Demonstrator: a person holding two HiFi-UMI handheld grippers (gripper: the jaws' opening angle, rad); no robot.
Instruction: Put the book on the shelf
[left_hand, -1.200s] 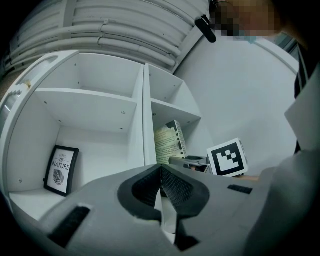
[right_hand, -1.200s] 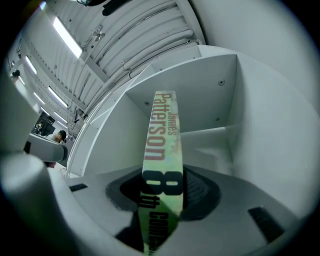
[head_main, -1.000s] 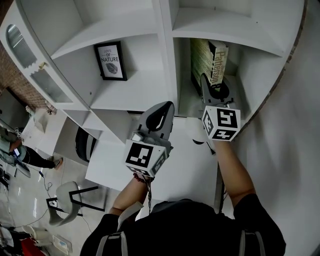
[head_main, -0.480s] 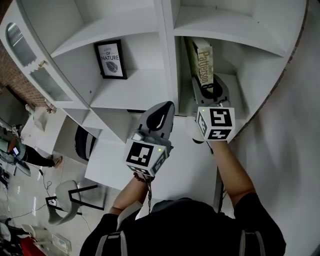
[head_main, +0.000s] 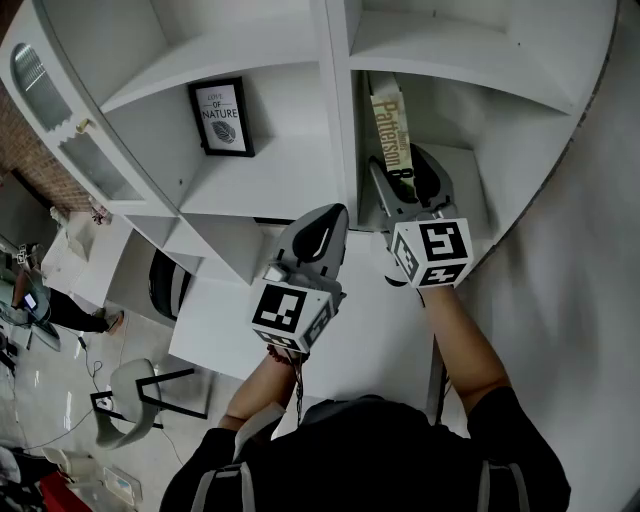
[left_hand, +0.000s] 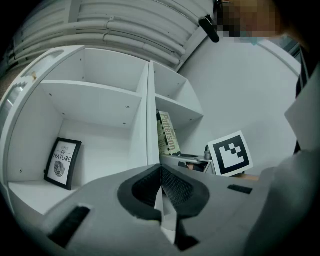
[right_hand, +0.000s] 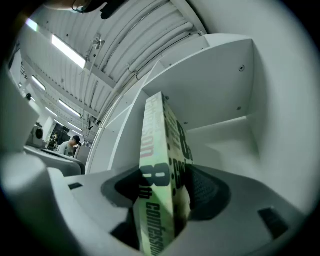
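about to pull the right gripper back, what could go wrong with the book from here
1. The right gripper has just been opening its jaws with the book between them; a crooked pull-back could drag it off the shelf.
2. Nothing stands beside it there to lean on, so it may topple once freed.

Office: white shelving (head_main: 260, 190), chair (head_main: 135, 395)

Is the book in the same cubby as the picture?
No, the book stands in the right cubby, and the framed picture sits in the left one, past the white divider.
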